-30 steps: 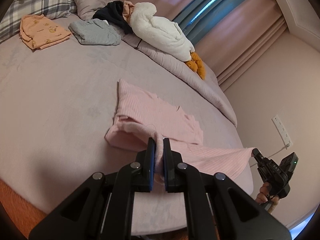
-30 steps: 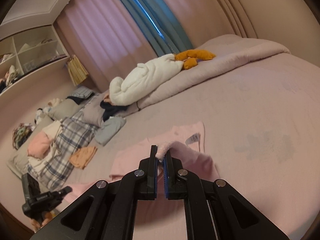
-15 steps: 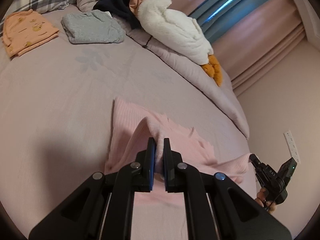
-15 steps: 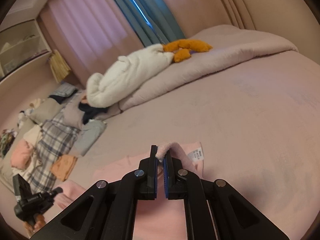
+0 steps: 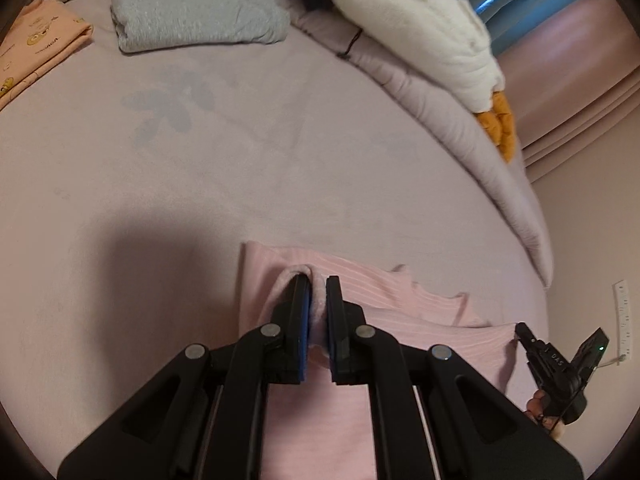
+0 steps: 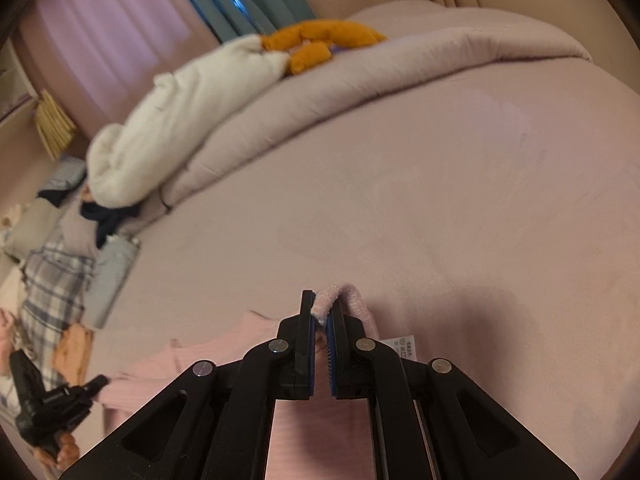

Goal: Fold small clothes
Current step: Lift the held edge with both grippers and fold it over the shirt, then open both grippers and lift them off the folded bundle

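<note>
Pink bed sheet (image 5: 280, 168) lay under the pink top (image 5: 400, 304), low at 6 o'clock, its long side running 9 to 3. Left tongs (image 5: 317, 312) and right tongs (image 6: 320, 328) each pinched an edge, mid-fold. Next they needed to lay it flat and let go.

Both grippers (image 5: 318, 288) (image 6: 320, 312) clamped, angled downward.

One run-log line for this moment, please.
left tool: shut on pink ribbed knit garment | right tool: shut on garment | garment: partly on mauve bedspread
</note>
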Demonstrator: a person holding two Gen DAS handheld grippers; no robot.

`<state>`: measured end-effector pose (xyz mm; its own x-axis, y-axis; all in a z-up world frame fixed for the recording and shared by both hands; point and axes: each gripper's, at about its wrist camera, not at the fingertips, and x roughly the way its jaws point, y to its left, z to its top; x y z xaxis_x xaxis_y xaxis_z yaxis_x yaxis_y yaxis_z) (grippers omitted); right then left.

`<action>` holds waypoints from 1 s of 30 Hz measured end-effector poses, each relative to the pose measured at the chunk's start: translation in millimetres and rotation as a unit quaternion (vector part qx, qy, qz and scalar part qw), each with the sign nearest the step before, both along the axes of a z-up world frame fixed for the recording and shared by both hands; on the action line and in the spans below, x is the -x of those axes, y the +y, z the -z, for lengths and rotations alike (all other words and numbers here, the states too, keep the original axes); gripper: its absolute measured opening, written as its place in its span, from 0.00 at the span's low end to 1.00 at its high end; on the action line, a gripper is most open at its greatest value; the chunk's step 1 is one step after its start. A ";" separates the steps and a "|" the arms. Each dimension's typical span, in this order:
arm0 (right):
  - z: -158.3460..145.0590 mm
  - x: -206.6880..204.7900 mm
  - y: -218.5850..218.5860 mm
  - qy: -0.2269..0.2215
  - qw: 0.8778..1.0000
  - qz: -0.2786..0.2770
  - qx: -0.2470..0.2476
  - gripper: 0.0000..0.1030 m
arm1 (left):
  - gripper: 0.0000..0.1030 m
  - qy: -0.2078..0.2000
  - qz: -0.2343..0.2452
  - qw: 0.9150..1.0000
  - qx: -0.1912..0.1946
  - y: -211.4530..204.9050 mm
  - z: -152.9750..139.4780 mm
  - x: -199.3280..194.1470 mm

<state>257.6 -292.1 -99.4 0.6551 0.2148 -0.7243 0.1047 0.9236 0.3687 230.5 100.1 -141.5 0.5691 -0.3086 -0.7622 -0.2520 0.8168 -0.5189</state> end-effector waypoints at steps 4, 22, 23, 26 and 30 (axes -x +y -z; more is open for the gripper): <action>9.0 -8.4 1.5 0.016 1.000 -0.004 0.021 0.06 | 0.11 0.015 -0.006 1.000 -0.002 2.8 10.8 -4.5; -11.0 -7.4 -17.3 -0.006 0.997 0.064 0.041 0.30 | 0.87 -0.040 -0.044 0.998 -0.016 34.8 -15.6 1.7; -11.8 -3.8 -16.7 -0.004 0.997 0.065 0.039 0.30 | 0.87 -0.037 -0.047 0.998 -0.023 35.1 -16.7 5.5; -16.9 11.1 -20.8 0.001 0.997 0.064 0.040 0.36 | 0.87 -0.031 -0.045 0.998 -0.031 34.9 -19.8 21.2; -23.2 37.7 -19.0 0.006 0.997 0.046 0.066 0.49 | 0.87 -0.031 -0.032 0.998 -0.033 31.9 -23.4 47.1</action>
